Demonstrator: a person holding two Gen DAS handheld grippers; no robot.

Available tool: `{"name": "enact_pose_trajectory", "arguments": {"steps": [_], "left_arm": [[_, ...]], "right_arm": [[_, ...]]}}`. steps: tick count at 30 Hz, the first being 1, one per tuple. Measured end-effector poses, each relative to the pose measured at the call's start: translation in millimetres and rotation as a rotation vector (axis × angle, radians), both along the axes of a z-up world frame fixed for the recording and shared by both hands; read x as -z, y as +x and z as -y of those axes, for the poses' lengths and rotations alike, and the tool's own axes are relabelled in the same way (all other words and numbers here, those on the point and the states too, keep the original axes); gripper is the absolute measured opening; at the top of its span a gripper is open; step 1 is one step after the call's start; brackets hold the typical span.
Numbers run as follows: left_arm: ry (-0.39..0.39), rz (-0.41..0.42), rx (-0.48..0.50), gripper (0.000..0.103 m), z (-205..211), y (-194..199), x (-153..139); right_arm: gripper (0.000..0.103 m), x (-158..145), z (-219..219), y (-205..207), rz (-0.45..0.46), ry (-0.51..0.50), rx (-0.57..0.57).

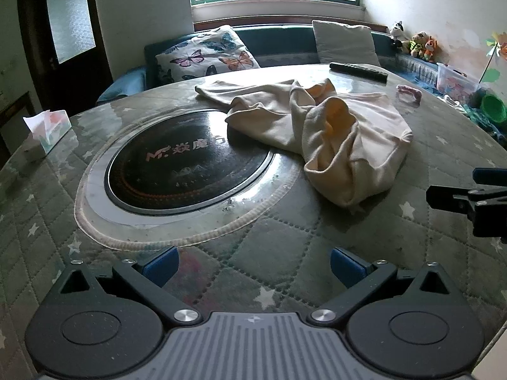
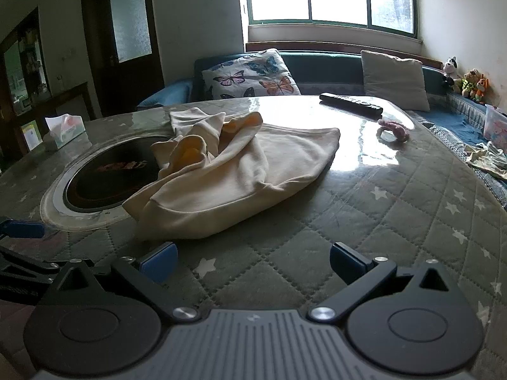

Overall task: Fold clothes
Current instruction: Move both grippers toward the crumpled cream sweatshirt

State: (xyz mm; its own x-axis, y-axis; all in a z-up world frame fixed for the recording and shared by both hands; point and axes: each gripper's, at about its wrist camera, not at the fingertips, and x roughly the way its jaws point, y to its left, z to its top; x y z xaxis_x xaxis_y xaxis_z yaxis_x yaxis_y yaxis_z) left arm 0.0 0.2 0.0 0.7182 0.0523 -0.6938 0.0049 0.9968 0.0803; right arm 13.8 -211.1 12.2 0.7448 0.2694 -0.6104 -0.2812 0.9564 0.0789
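Observation:
A cream garment (image 1: 317, 126) with a yellow lining lies crumpled on the round table (image 1: 285, 240), partly over the black cooktop (image 1: 187, 164). In the right wrist view the same garment (image 2: 240, 171) is bunched just beyond the fingers. My left gripper (image 1: 253, 266) is open over the quilted cover, short of the garment and holding nothing. My right gripper (image 2: 253, 262) is open too, close to the garment's near hem and apart from it. The right gripper's fingers (image 1: 456, 198) reach into the left wrist view at its right edge.
A tissue box (image 1: 47, 133) sits at the table's left edge. A black remote (image 1: 358, 71) and a small pink item (image 1: 408, 93) lie at the far side. Behind the table is a sofa with a butterfly cushion (image 1: 206, 55). More clothes (image 2: 484, 158) lie at right.

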Motion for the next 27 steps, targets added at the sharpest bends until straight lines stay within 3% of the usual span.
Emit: {"name": "enact_pose_trajectory", "arguments": {"steps": [27], "left_arm": [[-0.005,-0.042,0.013,0.103,3,13,9]], "right_arm": [[0.103,4,-2,8,-0.038,0.021,-0.017]]}}
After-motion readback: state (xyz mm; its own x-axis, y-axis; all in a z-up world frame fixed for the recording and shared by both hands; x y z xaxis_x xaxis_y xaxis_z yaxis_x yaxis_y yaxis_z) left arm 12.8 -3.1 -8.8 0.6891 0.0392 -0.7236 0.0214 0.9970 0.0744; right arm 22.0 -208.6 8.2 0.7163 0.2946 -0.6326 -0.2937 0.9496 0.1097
